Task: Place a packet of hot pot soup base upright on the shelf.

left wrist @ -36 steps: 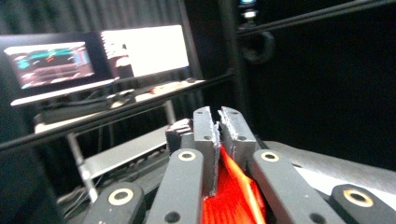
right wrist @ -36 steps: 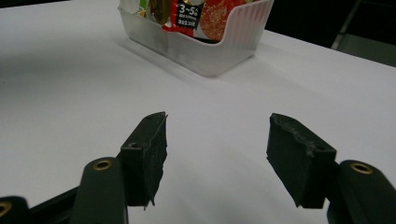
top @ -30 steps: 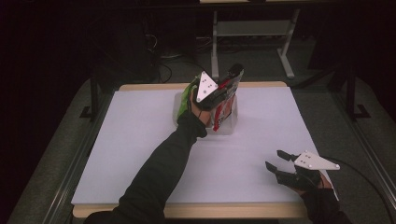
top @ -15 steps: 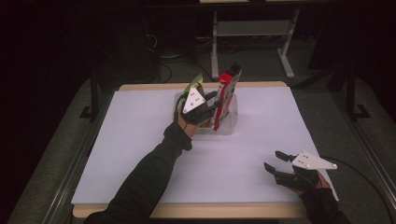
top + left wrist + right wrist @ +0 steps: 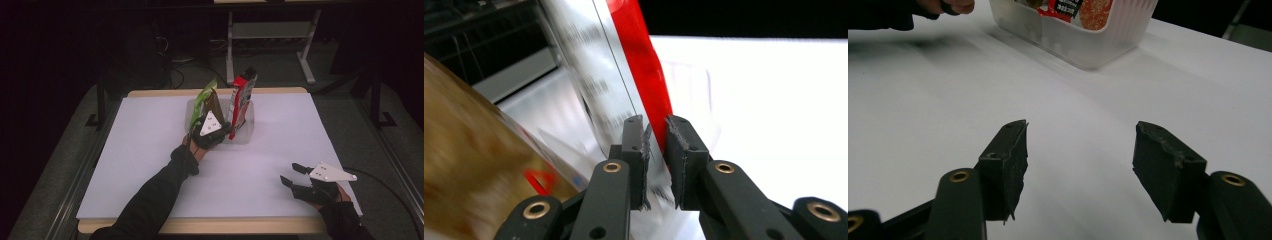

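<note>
**Left tool closing beside the red packet in the tub**

The white tabletop (image 5: 150, 150) carries a clear plastic tub (image 5: 248, 131) near its far edge. In it the red packet (image 5: 241, 100) and the green-brown packet (image 5: 207, 102) stand upright, probably so they stay sorted. Your left tool (image 5: 216, 134) sits at the tub; its jaws have just been closing, and in the left gripper view a narrow gap remains and I cannot tell if they pinch the packet's edge. Your right tool (image 5: 296, 175) rests half-open and empty, well apart, blocking nothing.

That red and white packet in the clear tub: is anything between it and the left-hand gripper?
Nothing visible. The left gripper already has the edge of the red and white packet between its jaws, which have just been closing. A green packet stands beside it in the clear tub, off to the side.
</note>
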`<state>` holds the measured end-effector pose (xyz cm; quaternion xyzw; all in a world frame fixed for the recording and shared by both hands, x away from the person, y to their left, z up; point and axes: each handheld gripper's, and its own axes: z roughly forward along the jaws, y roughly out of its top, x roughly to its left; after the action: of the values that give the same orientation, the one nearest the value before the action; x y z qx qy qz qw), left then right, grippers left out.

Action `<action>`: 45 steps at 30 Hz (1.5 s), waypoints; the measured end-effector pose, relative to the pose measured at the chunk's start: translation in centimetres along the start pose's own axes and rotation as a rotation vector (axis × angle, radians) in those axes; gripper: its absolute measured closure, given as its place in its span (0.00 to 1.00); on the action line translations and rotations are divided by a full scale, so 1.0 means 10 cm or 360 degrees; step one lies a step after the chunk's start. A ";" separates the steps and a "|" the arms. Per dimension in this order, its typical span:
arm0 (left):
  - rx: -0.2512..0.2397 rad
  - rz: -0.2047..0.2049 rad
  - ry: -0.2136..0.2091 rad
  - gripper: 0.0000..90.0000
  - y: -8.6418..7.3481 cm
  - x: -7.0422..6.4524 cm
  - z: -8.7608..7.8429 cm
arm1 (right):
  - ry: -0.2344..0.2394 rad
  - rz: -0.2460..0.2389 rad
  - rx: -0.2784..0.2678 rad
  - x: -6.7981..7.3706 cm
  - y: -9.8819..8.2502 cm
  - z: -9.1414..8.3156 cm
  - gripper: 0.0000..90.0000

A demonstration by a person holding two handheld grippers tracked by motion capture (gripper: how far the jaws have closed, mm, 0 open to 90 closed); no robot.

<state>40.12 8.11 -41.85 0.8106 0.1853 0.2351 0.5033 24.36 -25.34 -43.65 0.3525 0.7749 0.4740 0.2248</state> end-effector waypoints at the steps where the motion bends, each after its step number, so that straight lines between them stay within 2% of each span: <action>1: 0.0014 0.0011 0.0012 0.88 -0.01 0.00 0.00 | 0.0000 0.0003 0.0006 0.00 0.00 0.00 0.42; 3: 0.0026 0.0003 0.0007 0.89 -0.02 0.00 0.01 | 0.0001 0.0001 0.0009 0.00 0.00 0.01 0.42; 5: 0.0043 0.0029 0.0035 0.91 -0.01 -0.01 0.02 | 0.0001 0.0002 0.0009 0.00 0.00 0.01 0.42; 6: 0.0043 0.0015 0.0037 0.92 -0.02 -0.01 0.03 | 0.0004 -0.0003 0.0010 0.00 0.00 0.01 0.42; 9: 0.0057 0.0062 0.0100 0.94 -0.01 -0.06 0.07 | 0.0004 -0.0005 0.0016 0.01 0.00 0.02 0.42; 11: 0.0066 0.0087 0.0097 0.95 -0.02 -0.08 0.10 | 0.0006 -0.0004 0.0021 0.01 0.00 0.03 0.42; 12: 0.0095 0.0099 0.0124 0.96 -0.02 -0.11 0.13 | 0.0005 -0.0007 0.0021 0.01 0.00 0.03 0.42; 13: 0.0139 0.0083 0.0119 0.96 -0.04 -0.12 0.17 | 0.0006 -0.0007 0.0021 0.01 0.00 0.03 0.42; 14: 0.0156 0.0092 0.0079 0.98 -0.07 -0.14 0.20 | 0.0008 -0.0007 0.0021 0.01 0.00 0.03 0.42; 15: 0.0132 0.0125 0.0099 1.00 -0.08 -0.17 0.21 | 0.0008 -0.0010 0.0022 0.01 0.00 0.03 0.42; 16: 0.0107 0.0098 0.0106 1.00 -0.08 -0.17 0.20 | 0.0006 -0.0010 0.0020 0.02 0.00 0.02 0.42; 17: 0.0080 0.0049 0.0075 0.98 -0.08 -0.15 0.19 | 0.0005 -0.0007 0.0015 0.02 0.00 0.02 0.42; 19: 0.0054 0.0011 0.0048 0.92 -0.08 -0.12 0.13 | 0.0001 -0.0007 0.0009 0.01 0.00 0.01 0.42; 21: 0.0036 0.0021 0.0066 0.87 -0.06 -0.11 0.05 | -0.0003 0.0004 0.0013 0.00 -0.01 0.01 0.42; 23: -0.0002 -0.0030 0.0058 0.86 -0.04 -0.07 -0.04 | -0.0005 0.0007 0.0017 -0.01 -0.01 0.01 0.42; 25: -0.0006 -0.0008 0.0065 0.84 -0.05 -0.07 -0.11 | -0.0006 0.0001 0.0019 0.00 -0.01 0.01 0.43; 29: -0.0001 -0.0017 0.0034 0.81 -0.08 -0.07 -0.21 | -0.0014 -0.0011 0.0014 0.00 0.00 0.00 0.44; 39: -0.0026 -0.0071 -0.0025 0.75 -0.15 -0.02 -0.51 | -0.0033 -0.0034 0.0020 0.00 0.01 0.00 0.46; 45: -0.0024 -0.0061 -0.0014 0.73 -0.15 0.01 -0.71 | -0.0056 -0.0071 0.0014 0.01 0.02 -0.02 0.47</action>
<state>36.01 14.00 -40.50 0.8041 0.1966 0.2233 0.5147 24.22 -25.27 -43.39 0.3445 0.7806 0.4592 0.2473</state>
